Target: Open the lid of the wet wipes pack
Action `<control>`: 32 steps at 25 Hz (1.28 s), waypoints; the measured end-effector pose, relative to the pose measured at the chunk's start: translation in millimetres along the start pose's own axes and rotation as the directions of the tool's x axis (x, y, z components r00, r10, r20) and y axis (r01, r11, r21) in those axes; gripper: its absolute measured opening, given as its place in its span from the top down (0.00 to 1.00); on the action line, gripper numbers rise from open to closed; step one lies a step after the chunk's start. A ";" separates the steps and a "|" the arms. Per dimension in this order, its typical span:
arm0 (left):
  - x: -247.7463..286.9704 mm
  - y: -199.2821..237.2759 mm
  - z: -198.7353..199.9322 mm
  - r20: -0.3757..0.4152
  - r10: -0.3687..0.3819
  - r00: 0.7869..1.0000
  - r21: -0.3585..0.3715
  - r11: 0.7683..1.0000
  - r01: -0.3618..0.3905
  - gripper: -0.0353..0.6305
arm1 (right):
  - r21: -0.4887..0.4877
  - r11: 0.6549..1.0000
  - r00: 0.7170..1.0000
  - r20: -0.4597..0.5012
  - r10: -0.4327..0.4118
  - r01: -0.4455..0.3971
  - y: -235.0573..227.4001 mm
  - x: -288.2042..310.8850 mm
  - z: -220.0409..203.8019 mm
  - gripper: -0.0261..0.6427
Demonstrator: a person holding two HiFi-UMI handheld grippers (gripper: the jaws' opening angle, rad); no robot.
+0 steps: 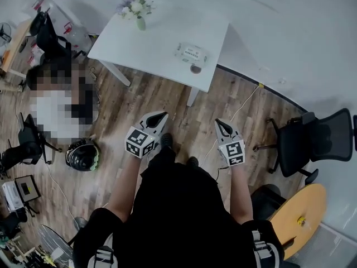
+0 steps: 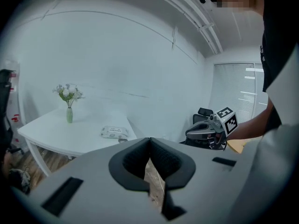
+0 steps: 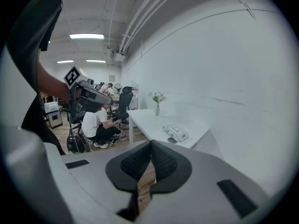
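My left gripper (image 1: 158, 118) and right gripper (image 1: 221, 124) hang over the floor (image 1: 139, 102).
Jaws together, empty; wet wipes pack (image 1: 191, 53) on bench (image 1: 146, 38).

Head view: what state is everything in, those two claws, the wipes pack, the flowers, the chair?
Left claw: shut, holding nothing.
Right claw: shut, holding nothing.
Wet wipes pack: lying flat on the white table, untouched; lid too small to judge.
Vase of flowers: upright near the table's corner.
Office chair: upright, nobody in it.
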State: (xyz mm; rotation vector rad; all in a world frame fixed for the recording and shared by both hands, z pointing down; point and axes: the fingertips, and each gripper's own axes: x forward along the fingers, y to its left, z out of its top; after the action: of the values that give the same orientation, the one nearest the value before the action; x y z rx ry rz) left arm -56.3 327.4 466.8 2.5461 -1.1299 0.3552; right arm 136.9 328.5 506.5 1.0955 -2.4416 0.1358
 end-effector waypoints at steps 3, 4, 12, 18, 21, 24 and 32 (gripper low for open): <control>6.2 26.3 6.6 -0.003 -0.024 1.000 0.000 1.000 0.024 0.91 | 0.013 0.999 1.000 -0.012 -0.029 0.029 -1.9 18.3 5.7 0.94; 8.2 34.1 8.3 -0.004 -0.035 0.999 -0.002 0.999 0.035 0.91 | 0.019 0.999 0.999 -0.018 -0.041 0.041 -2.2 23.3 7.0 0.94; 24.5 80.8 24.0 -0.029 -0.110 0.994 0.048 0.993 0.111 0.91 | 0.048 0.992 0.992 -0.052 -0.111 0.113 -1.2 62.8 22.9 0.94; 28.7 114.8 28.6 -0.043 -0.141 0.989 0.071 0.987 0.144 0.91 | 0.059 0.988 0.988 -0.070 -0.140 0.144 1.8 92.1 40.9 0.94; 28.3 132.8 29.8 -0.047 -0.148 0.988 0.070 0.986 0.151 0.91 | 0.067 0.987 0.987 -0.065 -0.145 0.149 5.9 108.9 48.9 0.94; 27.5 146.1 30.2 -0.050 -0.155 0.987 0.070 0.985 0.159 0.91 | 0.063 0.986 0.986 -0.071 -0.149 0.154 10.8 121.5 50.9 0.94; 27.8 170.5 26.3 -0.060 -0.182 0.981 0.063 0.981 0.186 0.91 | 0.074 0.984 0.984 -0.087 -0.158 0.165 27.0 143.8 58.5 0.94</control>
State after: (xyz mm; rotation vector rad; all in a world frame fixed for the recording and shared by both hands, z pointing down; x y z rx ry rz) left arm -163.7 190.9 486.3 2.6577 -0.8681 0.4193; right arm 12.6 232.8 521.0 1.2928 -2.2827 0.2251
